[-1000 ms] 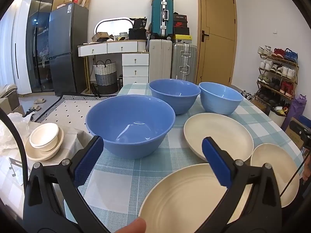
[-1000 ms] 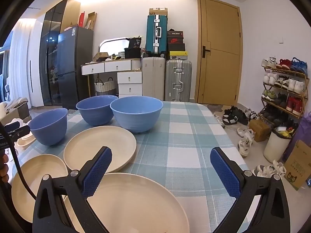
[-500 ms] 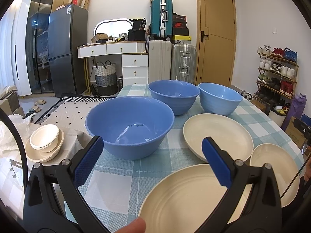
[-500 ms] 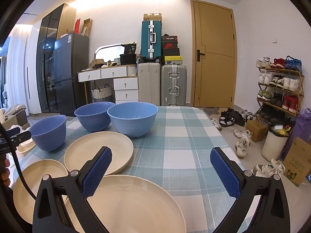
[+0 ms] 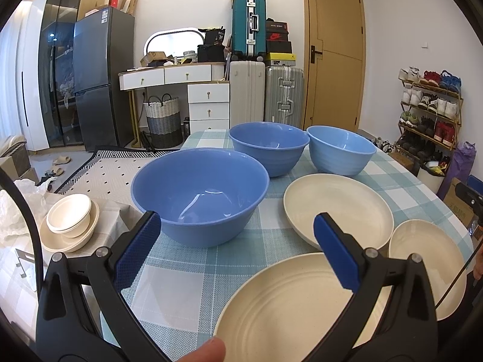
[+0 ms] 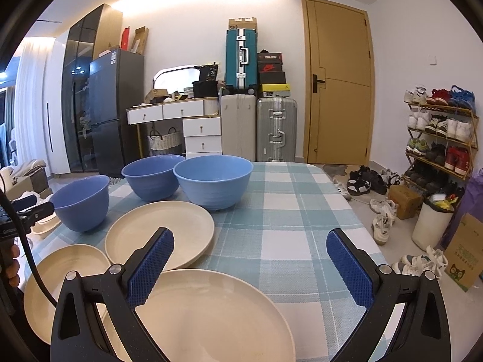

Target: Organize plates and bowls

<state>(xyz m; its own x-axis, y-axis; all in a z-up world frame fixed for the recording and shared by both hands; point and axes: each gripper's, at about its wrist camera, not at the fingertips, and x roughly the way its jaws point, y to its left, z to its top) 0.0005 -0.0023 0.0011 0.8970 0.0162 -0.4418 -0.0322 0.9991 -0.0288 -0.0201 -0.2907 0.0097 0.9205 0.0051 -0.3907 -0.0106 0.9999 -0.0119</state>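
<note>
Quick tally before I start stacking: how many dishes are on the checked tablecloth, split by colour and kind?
Round blue bowls: 3 — nearest, middle, light blue far one.
Round cream plates: 3 — largest, medium, smallest.
Total on the checked tablecloth: 6.

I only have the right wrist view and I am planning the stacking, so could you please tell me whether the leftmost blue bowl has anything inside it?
Observer: The left wrist view looks into that blue bowl; it is empty.
Operator: Thank you. Is the left gripper open?
Observer: Yes, it is open, holding nothing, facing that bowl.
Operator: Is any crockery off the table?
Observer: Cream bowls sit nested on a lower surface left of the table.
</note>
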